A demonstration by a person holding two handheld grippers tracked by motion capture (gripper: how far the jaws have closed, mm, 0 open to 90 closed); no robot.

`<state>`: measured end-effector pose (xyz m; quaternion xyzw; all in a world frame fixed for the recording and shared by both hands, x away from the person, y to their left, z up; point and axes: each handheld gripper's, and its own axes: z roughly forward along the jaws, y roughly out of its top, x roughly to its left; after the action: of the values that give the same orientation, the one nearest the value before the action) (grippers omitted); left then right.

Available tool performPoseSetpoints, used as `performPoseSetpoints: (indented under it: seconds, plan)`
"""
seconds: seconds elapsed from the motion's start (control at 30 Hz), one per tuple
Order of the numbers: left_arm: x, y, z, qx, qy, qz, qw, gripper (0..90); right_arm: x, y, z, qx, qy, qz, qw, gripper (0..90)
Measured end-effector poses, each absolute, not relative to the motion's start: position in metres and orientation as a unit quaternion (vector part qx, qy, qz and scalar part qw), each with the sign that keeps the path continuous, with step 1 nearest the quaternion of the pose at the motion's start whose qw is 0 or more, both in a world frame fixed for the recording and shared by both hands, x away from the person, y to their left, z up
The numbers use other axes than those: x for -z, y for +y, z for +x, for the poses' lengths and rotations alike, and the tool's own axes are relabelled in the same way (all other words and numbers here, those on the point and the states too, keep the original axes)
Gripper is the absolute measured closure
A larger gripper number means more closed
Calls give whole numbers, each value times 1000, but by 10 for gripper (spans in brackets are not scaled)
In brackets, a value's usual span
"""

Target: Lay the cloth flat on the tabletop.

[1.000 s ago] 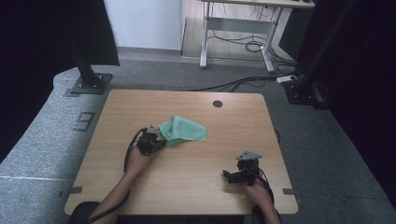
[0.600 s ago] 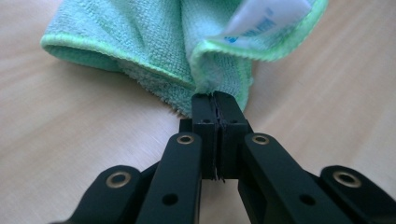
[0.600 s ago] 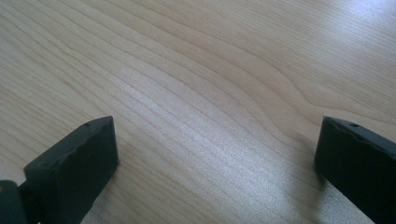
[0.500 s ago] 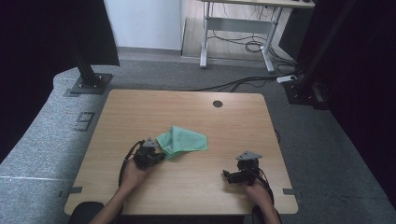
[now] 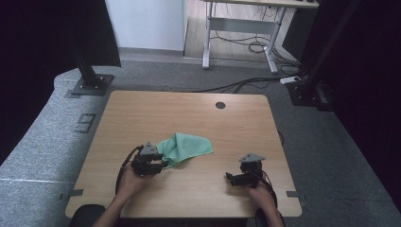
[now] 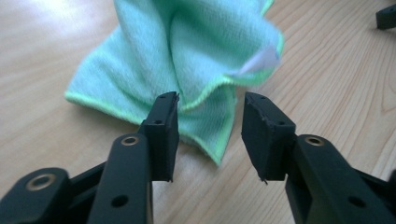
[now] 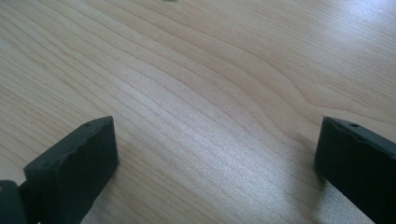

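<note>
A green cloth (image 5: 187, 147) lies crumpled on the wooden table (image 5: 189, 113), a little left of the middle. My left gripper (image 5: 162, 164) sits at the cloth's near-left edge, pointing into it. In the left gripper view its jaws have just been opening. The left gripper (image 6: 210, 135) now stands open, and the green cloth (image 6: 210, 46) has a hemmed fold lying loose just past and between the tips, untouched by the pads. My right gripper (image 5: 230, 178) rests near the front right of the table, pointing left. In its own view the right gripper (image 7: 215, 154) is wide open over bare wood.
A round cable hole (image 5: 220, 105) sits near the table's far edge. Black stand bases (image 5: 90, 85) flank the table on grey floor. A desk frame with cables (image 5: 241, 42) stands behind it.
My left gripper has moved toward the table's near edge, and the green cloth has come with it and bunched up. The right gripper has stayed put.
</note>
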<state>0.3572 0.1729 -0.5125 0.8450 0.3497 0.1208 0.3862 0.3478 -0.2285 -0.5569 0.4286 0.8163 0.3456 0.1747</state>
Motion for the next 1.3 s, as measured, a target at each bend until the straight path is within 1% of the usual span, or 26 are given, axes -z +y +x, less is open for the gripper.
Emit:
performPoseSetpoints:
  seconds: [0.17,0.23,0.3,0.33,0.4,0.47,0.5,0.57,0.87,1.17,1.3]
  plan:
    - [514,164,364,-126,339,854,374,521,557,-229,348,-346,816,429,175,0]
    - [518,161,369,-129,337,858,364,522,557,-229,348,-346,816,429,175,0]
    - [523,158,374,-127,336,863,355,542,557,-229,348,-346,816,429,175,0]
    - [525,157,376,-125,335,867,348,575,557,-228,348,-346,816,429,175,0]
    - [527,154,379,-122,330,873,339,695,557,-229,348,-346,816,429,175,0]
    - [525,153,381,-116,327,874,340,796,557,-229,348,-346,816,429,175,0]
    - [522,152,381,-115,326,873,344,832,557,-229,348,-346,816,429,175,0]
    - [514,149,381,-116,320,872,352,861,557,-229,348,-346,816,429,175,0]
    - [472,143,396,-130,314,857,387,868,557,-229,348,-346,816,429,175,0]
    - [446,146,418,-144,328,843,400,868,557,-229,348,-347,819,423,175,1]
    - [438,148,425,-152,332,840,402,868,553,-226,347,-349,827,409,163,73]
